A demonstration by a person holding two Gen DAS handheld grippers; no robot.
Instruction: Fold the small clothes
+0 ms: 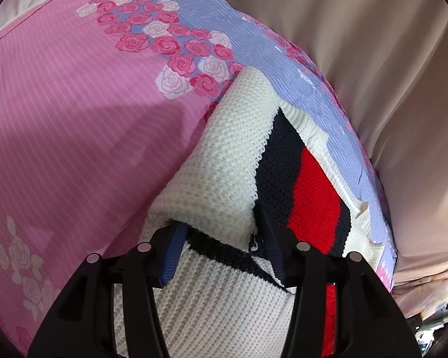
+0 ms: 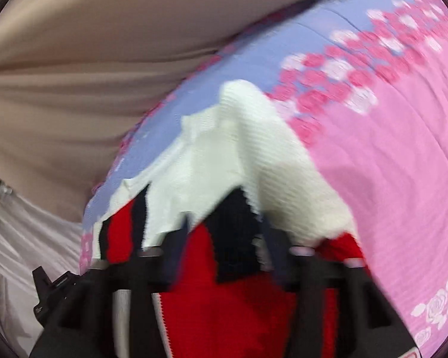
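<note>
A small knit sweater (image 1: 224, 161), cream with navy and red stripes, lies partly lifted over a pink and lilac rose-print sheet (image 1: 74, 104). My left gripper (image 1: 222, 235) is shut on a fold of the sweater's cream and navy knit, with fabric bunched between the blue pads (image 1: 173, 253). In the blurred right wrist view, my right gripper (image 2: 227, 238) is shut on the sweater (image 2: 224, 149) at its red and navy part, and the cream part stretches away from it over the sheet (image 2: 388, 164).
Beige cloth (image 1: 373, 59) covers the area beyond the sheet's lilac edge; it also shows in the right wrist view (image 2: 89, 44). A black device (image 2: 49, 292) sits at the lower left of the right wrist view. White cloth (image 2: 24, 238) hangs below the beige.
</note>
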